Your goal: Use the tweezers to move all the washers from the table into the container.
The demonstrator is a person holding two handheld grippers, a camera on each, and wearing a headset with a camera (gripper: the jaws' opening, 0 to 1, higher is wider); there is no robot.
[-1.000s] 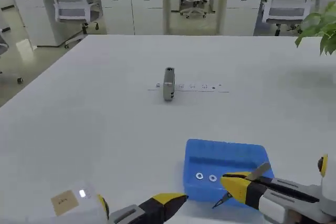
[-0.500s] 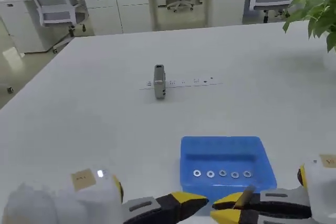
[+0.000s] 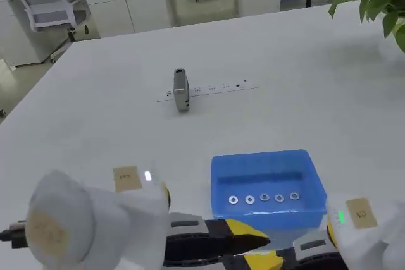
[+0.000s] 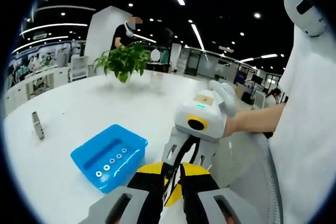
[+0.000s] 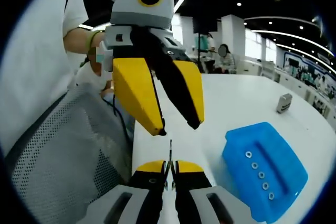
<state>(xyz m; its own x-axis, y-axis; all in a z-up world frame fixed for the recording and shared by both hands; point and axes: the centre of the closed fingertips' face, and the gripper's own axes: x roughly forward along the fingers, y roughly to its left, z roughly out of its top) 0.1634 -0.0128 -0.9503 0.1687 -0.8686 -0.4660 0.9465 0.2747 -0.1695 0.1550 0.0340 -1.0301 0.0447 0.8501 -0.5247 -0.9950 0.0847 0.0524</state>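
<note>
We count five washers (image 3: 264,198) in a row inside the blue container (image 3: 259,164), at 4 o'clock in the right gripper view. Our right gripper (image 5: 169,174) pinches the tweezers (image 5: 170,156). At its 12 o'clock, our left gripper (image 5: 177,127) has its jaws slightly spread.

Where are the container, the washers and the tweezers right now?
container (image 3: 272,217), head view, on its front wall.
washers (image 3: 264,198), head view, on the middle one of the row of five.
tweezers (image 5: 170,153), right gripper view, on the thin shaft near the tip.
</note>
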